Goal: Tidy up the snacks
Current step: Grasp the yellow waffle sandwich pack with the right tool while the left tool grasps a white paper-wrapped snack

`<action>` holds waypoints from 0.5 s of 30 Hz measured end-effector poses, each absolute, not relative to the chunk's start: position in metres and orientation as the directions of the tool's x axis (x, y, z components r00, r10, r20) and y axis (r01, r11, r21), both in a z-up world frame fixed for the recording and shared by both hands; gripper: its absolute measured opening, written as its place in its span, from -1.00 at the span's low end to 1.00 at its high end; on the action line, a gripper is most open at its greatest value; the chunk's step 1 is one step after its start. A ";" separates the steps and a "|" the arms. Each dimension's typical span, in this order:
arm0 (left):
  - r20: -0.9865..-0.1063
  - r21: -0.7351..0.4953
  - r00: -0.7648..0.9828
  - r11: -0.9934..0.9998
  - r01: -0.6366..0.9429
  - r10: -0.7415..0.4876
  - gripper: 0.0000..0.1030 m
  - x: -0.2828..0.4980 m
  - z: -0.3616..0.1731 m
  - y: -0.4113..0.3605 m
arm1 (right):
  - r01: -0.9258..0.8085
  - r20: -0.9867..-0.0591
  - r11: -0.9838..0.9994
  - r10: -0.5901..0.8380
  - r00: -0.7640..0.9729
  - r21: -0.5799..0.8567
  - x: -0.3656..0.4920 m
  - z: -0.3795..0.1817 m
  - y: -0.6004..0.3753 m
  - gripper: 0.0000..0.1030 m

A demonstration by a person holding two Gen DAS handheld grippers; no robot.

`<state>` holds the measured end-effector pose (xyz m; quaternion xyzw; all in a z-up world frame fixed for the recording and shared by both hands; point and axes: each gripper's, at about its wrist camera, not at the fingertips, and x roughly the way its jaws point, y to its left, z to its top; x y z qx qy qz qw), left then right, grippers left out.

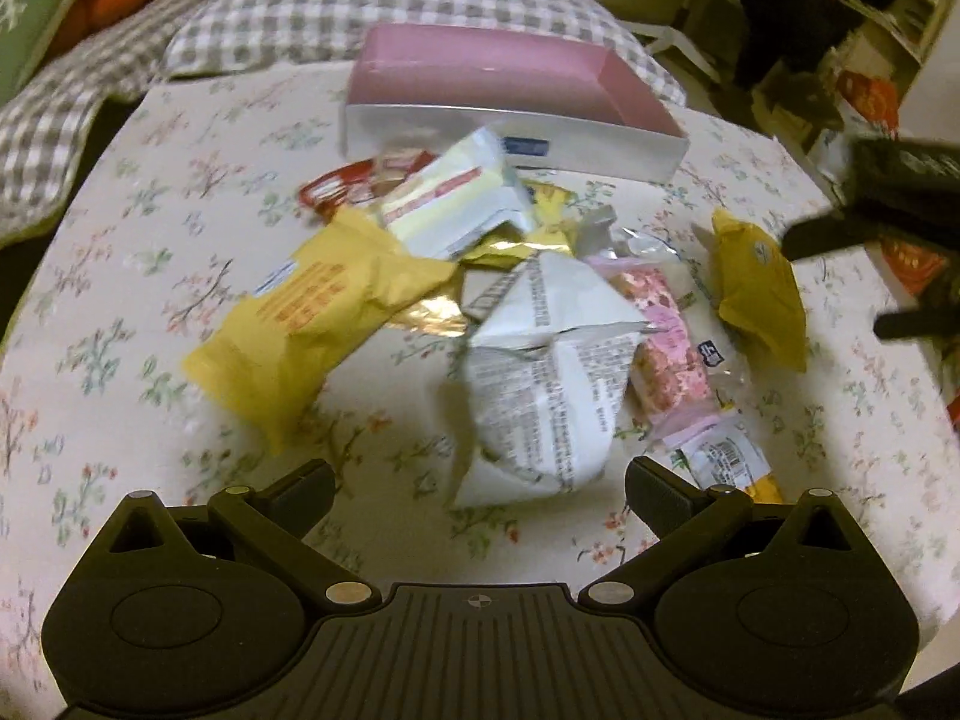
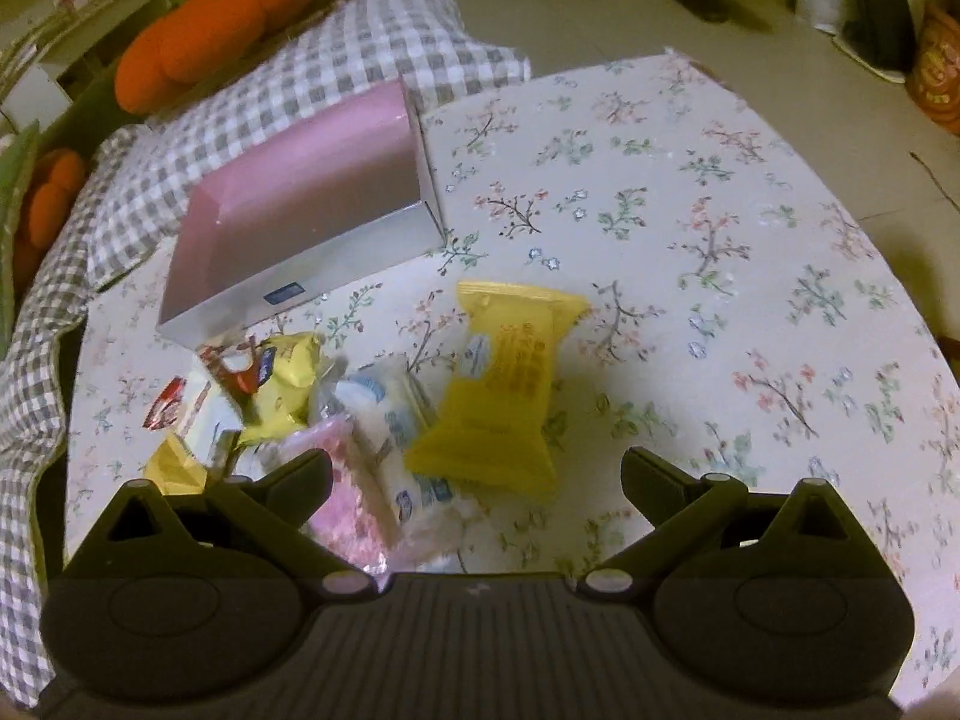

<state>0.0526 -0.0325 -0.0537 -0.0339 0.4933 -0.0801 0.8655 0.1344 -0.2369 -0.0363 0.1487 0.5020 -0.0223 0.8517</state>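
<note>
A pile of snack packets lies on the floral table. In the left wrist view a white printed packet (image 1: 543,384) lies just ahead of my open, empty left gripper (image 1: 480,489), with a yellow packet (image 1: 306,330) to its left, a pink packet (image 1: 666,336) to its right and another yellow packet (image 1: 759,288) further right. An empty pink-lined box (image 1: 516,96) stands behind the pile. My right gripper (image 2: 477,480) is open and empty, just short of a yellow packet (image 2: 504,384); the box (image 2: 312,204) is at the far left there. The right gripper also shows at the right edge of the left wrist view (image 1: 870,276).
A grey checked pillow (image 2: 360,48) and orange cushions (image 2: 222,24) lie beyond the table's far edge. The floral tablecloth (image 2: 720,240) stretches to the right of the pile. Bags and a chair base stand on the floor behind.
</note>
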 end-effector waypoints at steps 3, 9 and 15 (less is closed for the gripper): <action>-0.844 -0.116 0.510 0.985 0.127 -0.165 0.96 0.057 -0.058 -0.042 | 0.216 -0.867 0.952 0.087 0.491 0.218 0.145 -0.043 -0.242 0.93; -0.830 -0.108 0.532 0.984 0.143 -0.169 0.90 0.059 -0.062 -0.043 | 0.201 -0.861 0.951 0.108 0.496 0.236 0.157 -0.052 -0.248 0.81; -0.813 -0.152 0.543 0.977 0.152 -0.211 0.32 0.061 -0.062 -0.039 | 0.175 -0.864 0.960 0.109 0.491 0.221 0.169 -0.060 -0.242 0.59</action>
